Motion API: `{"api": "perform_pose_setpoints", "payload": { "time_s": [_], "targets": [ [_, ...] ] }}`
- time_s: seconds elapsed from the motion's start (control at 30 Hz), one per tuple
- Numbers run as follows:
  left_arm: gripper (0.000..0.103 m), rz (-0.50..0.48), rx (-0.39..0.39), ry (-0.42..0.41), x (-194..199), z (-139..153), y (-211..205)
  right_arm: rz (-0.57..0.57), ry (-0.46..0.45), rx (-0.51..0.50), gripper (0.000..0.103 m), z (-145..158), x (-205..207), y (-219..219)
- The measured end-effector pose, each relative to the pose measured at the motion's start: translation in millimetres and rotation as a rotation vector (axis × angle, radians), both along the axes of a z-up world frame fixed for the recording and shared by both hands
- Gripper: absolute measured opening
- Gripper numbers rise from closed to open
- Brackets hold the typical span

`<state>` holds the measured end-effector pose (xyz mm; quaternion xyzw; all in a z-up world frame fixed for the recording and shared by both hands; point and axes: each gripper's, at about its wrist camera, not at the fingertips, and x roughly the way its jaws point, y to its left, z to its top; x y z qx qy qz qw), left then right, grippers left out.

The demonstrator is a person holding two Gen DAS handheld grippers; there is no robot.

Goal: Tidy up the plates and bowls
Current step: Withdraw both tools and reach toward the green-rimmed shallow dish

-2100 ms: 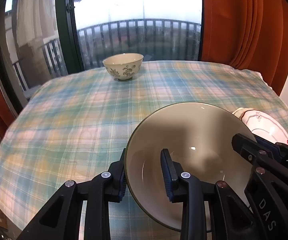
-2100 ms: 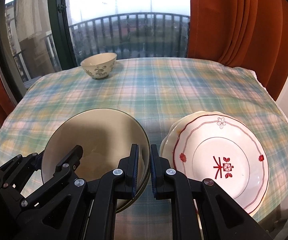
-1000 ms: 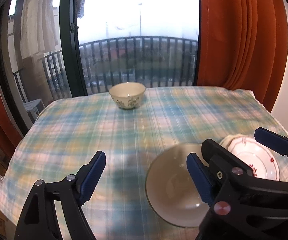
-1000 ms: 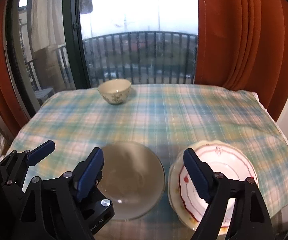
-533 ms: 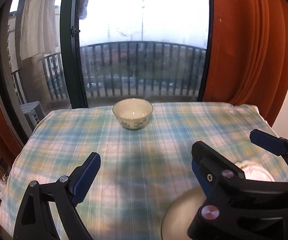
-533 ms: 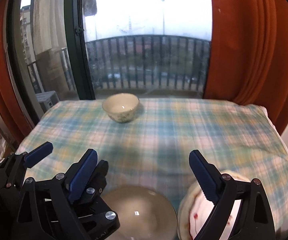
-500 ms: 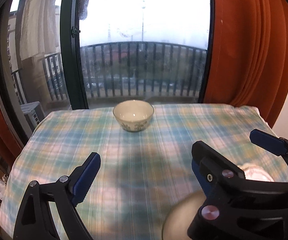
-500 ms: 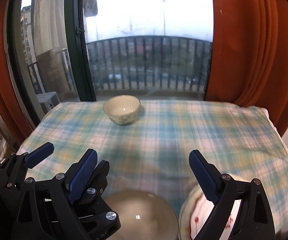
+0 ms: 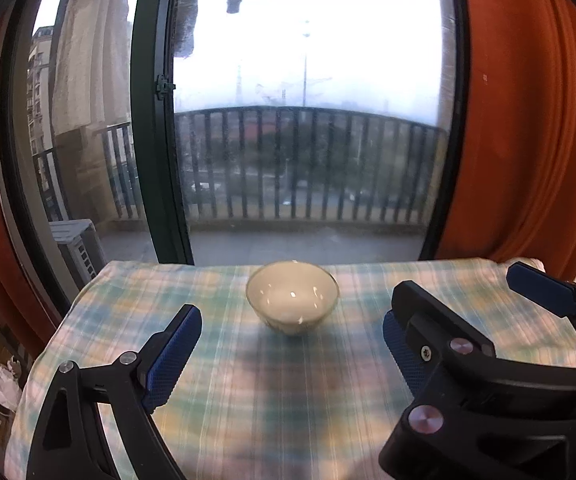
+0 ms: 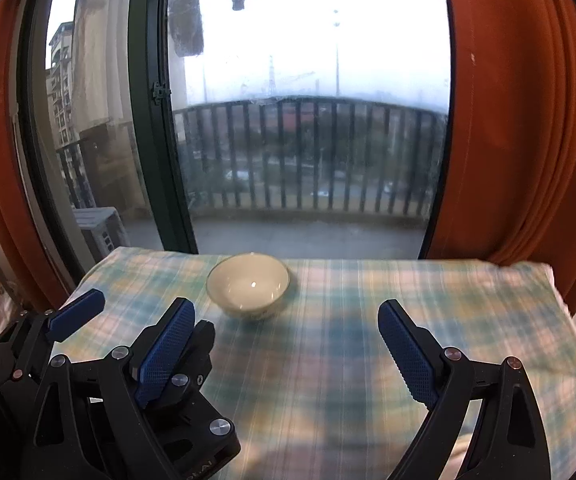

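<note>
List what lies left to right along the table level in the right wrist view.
left gripper → small bowl → right gripper's right finger pad → folded edge of the checked tablecloth

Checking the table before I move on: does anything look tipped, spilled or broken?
Nothing stands out. The small bowl sits upright and looks empty on the plaid tablecloth, near the window edge. Both tools, left and right, are open and apart from it.

Blurred checked tablecloth, bowl pattern indistinct.
</note>
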<state>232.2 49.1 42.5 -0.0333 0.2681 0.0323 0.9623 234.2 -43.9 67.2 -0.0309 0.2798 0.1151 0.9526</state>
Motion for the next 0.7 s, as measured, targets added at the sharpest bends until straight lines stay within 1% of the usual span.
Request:
{"api": "perform_pose_setpoints", "payload": {
  "time_s": [0.1, 0.17, 0.27, 0.33, 0.43, 0.5, 0.67, 0.7],
  "targets": [
    [0.093, 0.016, 0.005, -0.007, 15, 1, 6, -0.001, -0.004, 0.005, 0.095, 2, 19, 7],
    [0.087, 0.009, 0.008, -0.008, 26, 0, 9, -0.004, -0.01, 0.006, 0.095, 3, 28, 9],
    [0.087, 0.013, 0.035, 0.003, 46, -2, 12, -0.003, -0.007, 0.011, 0.095, -1, 48, 14],
    [0.087, 0.013, 0.034, 0.019, 57, -6, 14, -0.004, 0.0, 0.019, 0.095, -4, 61, 16],
    [0.085, 0.02, 0.03, 0.037, 74, -13, 17, -0.013, 0.024, 0.026, 0.095, -12, 81, 20],
    [0.079, 0.011, 0.028, 0.056, 86, -22, 18, -0.008, 0.034, 0.027, 0.095, -19, 94, 21],
    [0.076, 0.02, 0.043, 0.102, 114, -45, 17, -0.01, 0.078, 0.028, 0.094, -44, 128, 25],
    [0.071, 0.02, 0.045, 0.111, 120, -49, 18, -0.015, 0.086, 0.027, 0.093, -50, 135, 25]
  ]
}}
